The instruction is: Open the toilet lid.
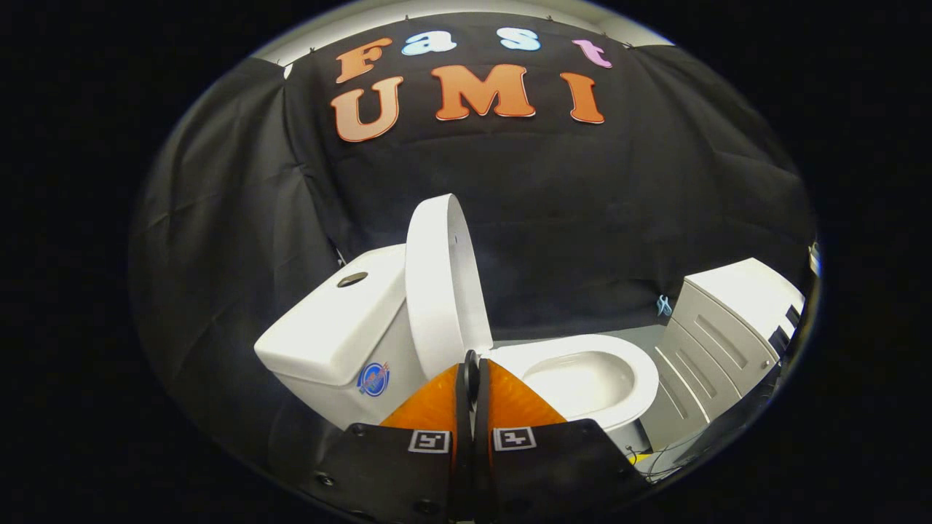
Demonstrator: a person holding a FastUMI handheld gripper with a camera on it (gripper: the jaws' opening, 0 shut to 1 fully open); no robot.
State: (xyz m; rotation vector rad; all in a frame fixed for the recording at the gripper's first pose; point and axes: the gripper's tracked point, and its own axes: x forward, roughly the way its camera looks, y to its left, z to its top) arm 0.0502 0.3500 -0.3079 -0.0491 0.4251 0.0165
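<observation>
The toilet lid [442, 280] stands raised, near upright, just beyond the tips of the tool [472, 371], leaning back toward the tank [331, 327] that sits behind it and to the left of the fingers; its lower end comes down close to the fingertips, though whether they touch it cannot be told from this angle; the tool is closed down to a thin slit, its two fingers [502, 400] lying side by side with nothing gripped between them; ahead and to the right of the fingers the seat and bowl [582, 378] lie open and uncovered, the rim curving away toward a white cabinet [721, 327] that stands near the bowl's far side with a narrow strip of grey floor [582, 336] between them; on top of the tank a round flush button [352, 279] sits well apart from the lid's upper edge; above the lid and bowl there is open air up to the black cloth wall [582, 196], which hangs behind everything; a few loose cables [659, 458] trail on the floor beside the base of the bowl, near the cabinet's lower corner.
</observation>
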